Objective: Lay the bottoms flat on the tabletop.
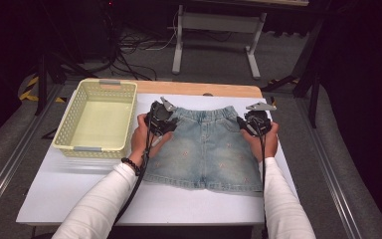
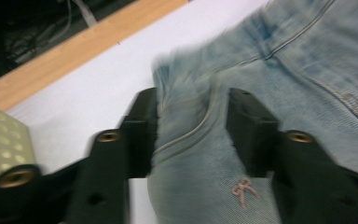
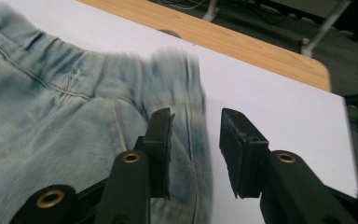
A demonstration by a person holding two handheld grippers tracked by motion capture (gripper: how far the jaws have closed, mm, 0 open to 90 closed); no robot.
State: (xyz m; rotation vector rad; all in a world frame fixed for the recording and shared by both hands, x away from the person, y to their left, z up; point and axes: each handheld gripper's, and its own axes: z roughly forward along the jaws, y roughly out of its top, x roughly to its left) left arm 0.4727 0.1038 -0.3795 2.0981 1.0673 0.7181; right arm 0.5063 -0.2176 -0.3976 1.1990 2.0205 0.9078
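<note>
Light blue denim shorts (image 1: pixel 206 149) with small pink bows lie flat on the white table (image 1: pixel 179 204), waistband at the far side. My left gripper (image 1: pixel 161 122) hovers over the waistband's left corner. In the left gripper view its jaws (image 2: pixel 192 112) stand apart with the blurred denim corner (image 2: pixel 186 93) between them. My right gripper (image 1: pixel 254 123) is over the waistband's right corner. In the right gripper view its jaws (image 3: pixel 196 121) are apart, the shorts' side seam (image 3: pixel 191 93) runs between them, and the outer pad is clear of the cloth.
A pale yellow plastic basket (image 1: pixel 92 149) with nothing in it stands on the table's left side, close to my left hand. The table's wooden far edge (image 1: pixel 199 88) runs behind the shorts. A white table frame and cables sit on the floor beyond.
</note>
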